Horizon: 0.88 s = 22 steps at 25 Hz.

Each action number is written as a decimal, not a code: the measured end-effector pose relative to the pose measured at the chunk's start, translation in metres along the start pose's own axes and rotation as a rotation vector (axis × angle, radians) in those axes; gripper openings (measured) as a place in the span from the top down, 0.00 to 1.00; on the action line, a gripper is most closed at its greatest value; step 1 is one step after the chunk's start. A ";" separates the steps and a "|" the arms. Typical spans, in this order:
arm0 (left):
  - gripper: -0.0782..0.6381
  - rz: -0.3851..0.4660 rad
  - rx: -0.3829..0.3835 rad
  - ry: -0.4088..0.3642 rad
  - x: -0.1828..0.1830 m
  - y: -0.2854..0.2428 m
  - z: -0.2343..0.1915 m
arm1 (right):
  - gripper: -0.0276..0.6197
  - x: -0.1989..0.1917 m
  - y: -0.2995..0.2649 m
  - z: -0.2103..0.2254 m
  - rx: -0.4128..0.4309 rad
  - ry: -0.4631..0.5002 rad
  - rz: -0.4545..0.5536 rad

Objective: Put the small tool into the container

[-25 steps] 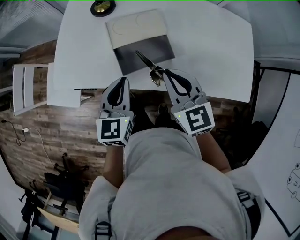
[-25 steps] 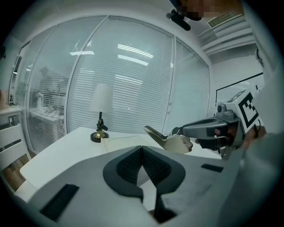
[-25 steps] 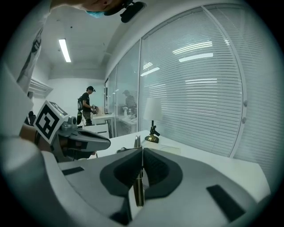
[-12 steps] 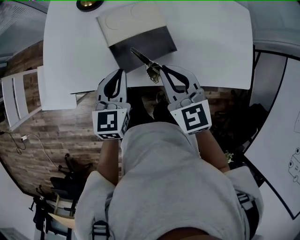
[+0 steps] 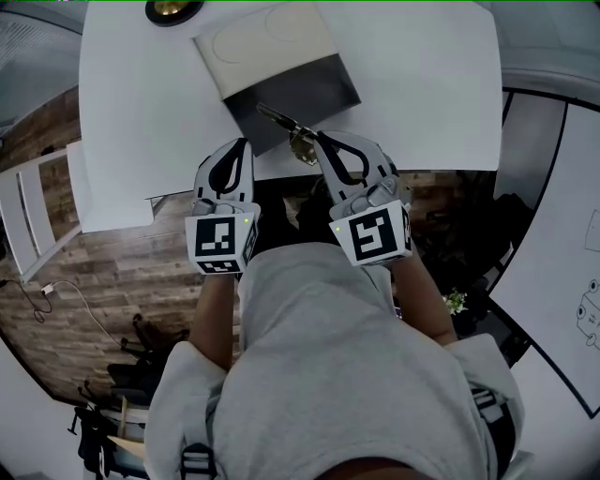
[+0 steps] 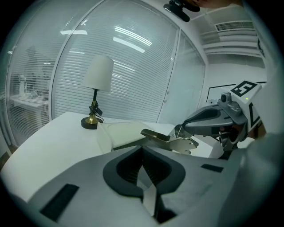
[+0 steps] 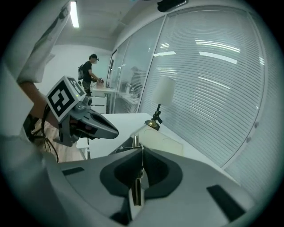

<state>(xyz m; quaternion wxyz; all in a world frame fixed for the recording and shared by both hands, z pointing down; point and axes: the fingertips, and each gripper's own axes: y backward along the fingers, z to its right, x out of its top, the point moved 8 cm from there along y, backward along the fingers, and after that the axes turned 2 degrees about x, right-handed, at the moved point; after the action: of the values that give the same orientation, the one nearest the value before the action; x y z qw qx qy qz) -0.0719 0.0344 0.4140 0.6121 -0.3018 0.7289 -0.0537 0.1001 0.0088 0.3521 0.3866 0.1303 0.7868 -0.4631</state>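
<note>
The container point(image 5: 302, 92) lies on the white table point(image 5: 422, 84), a dark shallow tray with a cream lid point(image 5: 267, 42) folded back behind it. My right gripper point(image 5: 314, 142) is shut on the small metal tool point(image 5: 284, 128), whose far end reaches over the tray's near edge. In the right gripper view the tool point(image 7: 137, 179) shows as a thin strip pinched between the jaws. My left gripper point(image 5: 246, 146) is just left of it, shut and holding nothing. From the left gripper view, the tool point(image 6: 166, 138) sticks out of the right gripper point(image 6: 208, 122) above the container point(image 6: 126, 135).
A brass lamp base point(image 5: 172, 9) stands at the table's far left; the lamp point(image 6: 95, 93) has a white shade. A white chair point(image 5: 28, 216) is on the wooden floor at left. A person point(image 7: 87, 71) stands far off by another desk.
Both grippers have drifted a little left and forward along the table's near edge. The tool stays in the right gripper, its tip still over the dark tray.
</note>
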 end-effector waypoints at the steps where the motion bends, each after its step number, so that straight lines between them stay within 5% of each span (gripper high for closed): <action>1: 0.86 -0.004 -0.003 0.002 -0.001 -0.001 -0.002 | 0.91 0.000 -0.003 -0.001 0.008 0.040 -0.005; 6: 0.86 -0.016 0.007 0.012 -0.007 -0.005 -0.017 | 0.91 0.004 -0.020 -0.009 0.072 0.268 -0.033; 14: 0.86 -0.022 0.033 0.047 -0.014 -0.004 -0.036 | 0.91 0.007 -0.044 -0.014 0.120 0.506 -0.074; 22: 0.86 -0.021 0.048 0.072 -0.018 -0.001 -0.048 | 0.91 0.002 -0.066 -0.020 0.166 0.614 -0.096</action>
<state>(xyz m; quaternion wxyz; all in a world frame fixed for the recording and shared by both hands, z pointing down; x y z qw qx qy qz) -0.1142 0.0286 0.4419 0.5918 -0.2925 0.7459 -0.0882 0.0518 -0.0100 0.3977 0.0970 0.2578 0.8314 -0.4826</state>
